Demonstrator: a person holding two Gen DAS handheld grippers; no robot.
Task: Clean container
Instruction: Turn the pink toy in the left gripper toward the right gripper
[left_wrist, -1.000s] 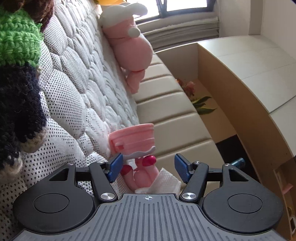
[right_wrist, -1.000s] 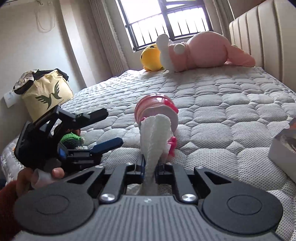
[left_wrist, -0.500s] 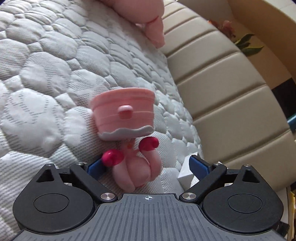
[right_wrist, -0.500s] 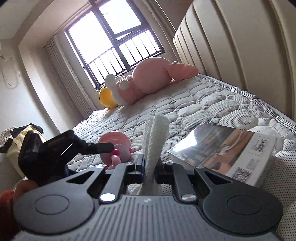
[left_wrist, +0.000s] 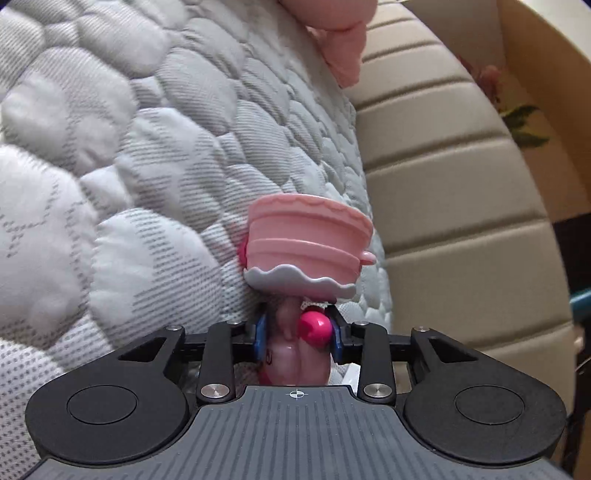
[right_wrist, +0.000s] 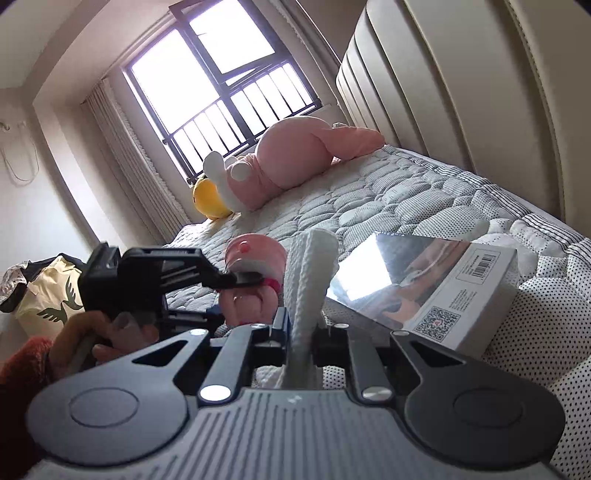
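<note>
Now the left gripper (left_wrist: 295, 338) has its fingers clamped on the pink container (left_wrist: 308, 251), just above the bed (left_wrist: 110, 184). Right gripper (right_wrist: 301, 326) fingers pinch a white cloth (right_wrist: 312, 266), the container just left of them.

In the right wrist view, open quilted mattress (right_wrist: 369, 192) fills the centre of the frame, free up to the pink plush (right_wrist: 291, 155) near the window. A box (right_wrist: 424, 291) lies at right, just beside the cloth (right_wrist: 310, 280). The headboard (right_wrist: 480, 92) walls the right edge. The left gripper (right_wrist: 236, 291) and container (right_wrist: 255, 258) block the left centre.
</note>
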